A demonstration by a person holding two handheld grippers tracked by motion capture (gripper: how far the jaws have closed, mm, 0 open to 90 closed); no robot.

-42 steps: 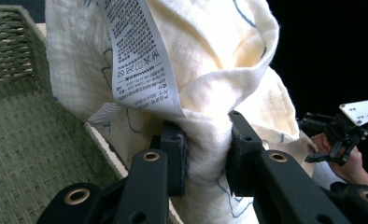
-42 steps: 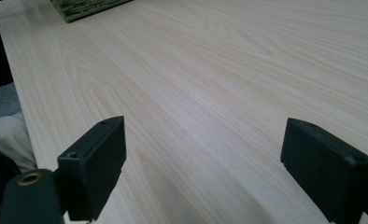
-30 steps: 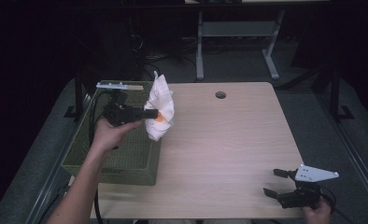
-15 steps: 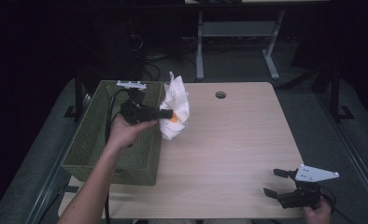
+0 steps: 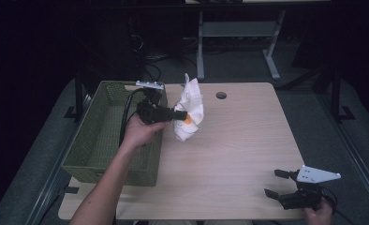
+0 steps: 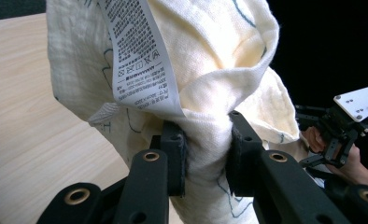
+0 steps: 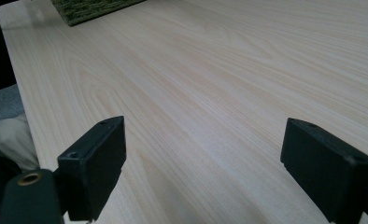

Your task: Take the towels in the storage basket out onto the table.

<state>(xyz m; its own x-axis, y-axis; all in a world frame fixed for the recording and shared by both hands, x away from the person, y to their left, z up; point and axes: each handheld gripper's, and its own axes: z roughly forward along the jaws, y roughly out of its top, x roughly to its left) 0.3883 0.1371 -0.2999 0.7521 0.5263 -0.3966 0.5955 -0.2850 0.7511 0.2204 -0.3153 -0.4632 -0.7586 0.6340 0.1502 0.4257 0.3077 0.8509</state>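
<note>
The white cloth [image 5: 188,112] hangs bunched above the table [image 5: 229,154], roughly at 11 o'clock of the tabletop, just past the basket's right wall; it has thin dark line markings, an orange patch on its lower half and a printed care label [image 6: 142,56] showing in the left gripper view. The left gripper [image 5: 180,114] is clenched on a gathered fold of it, jaws pinching the fabric from both sides w/ most of the cloth drooping below and fanning above. The green woven basket [image 5: 107,140] sits at 9 o'clock, looks to hold nothing, and the left forearm crosses its near right corner. The right gripper [image 5: 277,183] rests low at 5 o'clock near the table's front edge, jaws spread wide w/ nothing between them, well apart from the cloth. Risks, as a judgement: the grip is on one bunch only, so a quick swing could let the fabric slide out; the hanging tail could snag on the basket rim or drag on the wood & land crumpled; the cable hole [image 5: 221,95] at 12 o'clock could catch a corner.
</note>
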